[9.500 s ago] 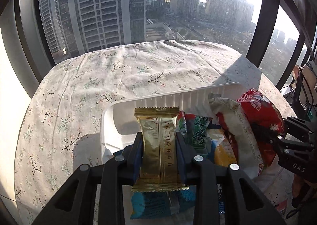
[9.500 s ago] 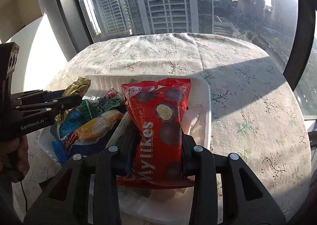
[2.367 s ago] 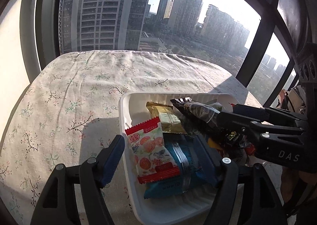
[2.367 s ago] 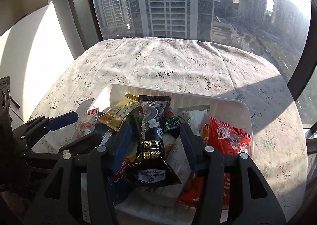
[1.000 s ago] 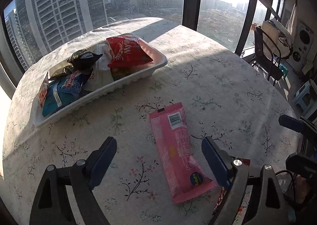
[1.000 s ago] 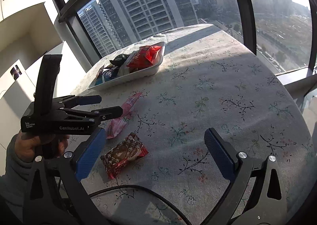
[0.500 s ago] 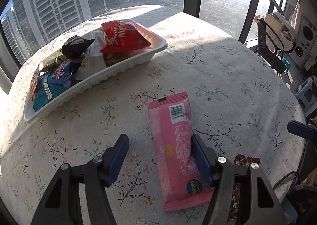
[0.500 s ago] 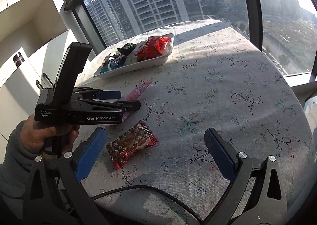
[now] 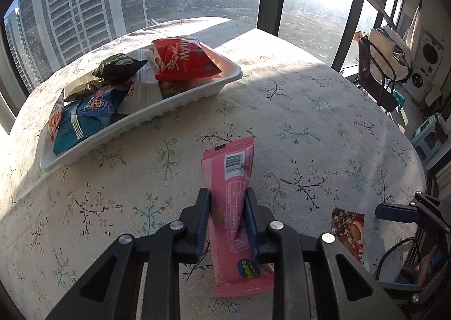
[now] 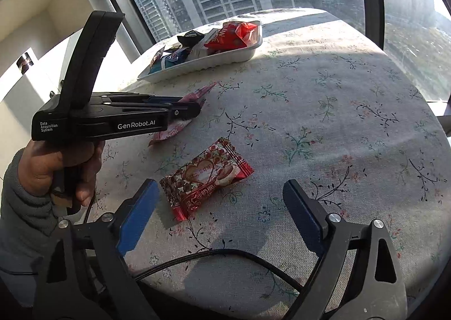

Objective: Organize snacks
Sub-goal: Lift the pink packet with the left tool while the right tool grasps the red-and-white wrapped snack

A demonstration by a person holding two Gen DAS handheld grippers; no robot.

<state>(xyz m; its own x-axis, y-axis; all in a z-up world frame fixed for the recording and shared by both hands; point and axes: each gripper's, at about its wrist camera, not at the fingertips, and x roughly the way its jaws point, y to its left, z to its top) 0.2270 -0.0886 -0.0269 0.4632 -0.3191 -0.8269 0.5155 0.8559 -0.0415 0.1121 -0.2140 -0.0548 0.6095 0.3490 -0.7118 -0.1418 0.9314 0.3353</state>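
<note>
My left gripper [image 9: 227,196] is shut on a long pink snack packet [image 9: 229,176] that lies on the flowered tablecloth; the packet also shows in the right wrist view [image 10: 194,96]. My right gripper [image 10: 220,193] is open, just short of a red-brown heart-print candy packet [image 10: 205,176], which the left wrist view shows at its right [image 9: 348,228]. A white tray [image 9: 135,119] holding several snack bags stands at the far left; it also shows in the right wrist view [image 10: 225,59].
The round table's edge [image 10: 439,134] drops off at the right, with chairs and stools [image 9: 389,88] beyond. A black cable [image 10: 225,255] crosses the cloth near my right gripper. Windows ring the far side.
My left gripper has closed on the pink packet, having stood open around it half a second ago. My right gripper has moved closer to the red-brown candy packet and stays open.
</note>
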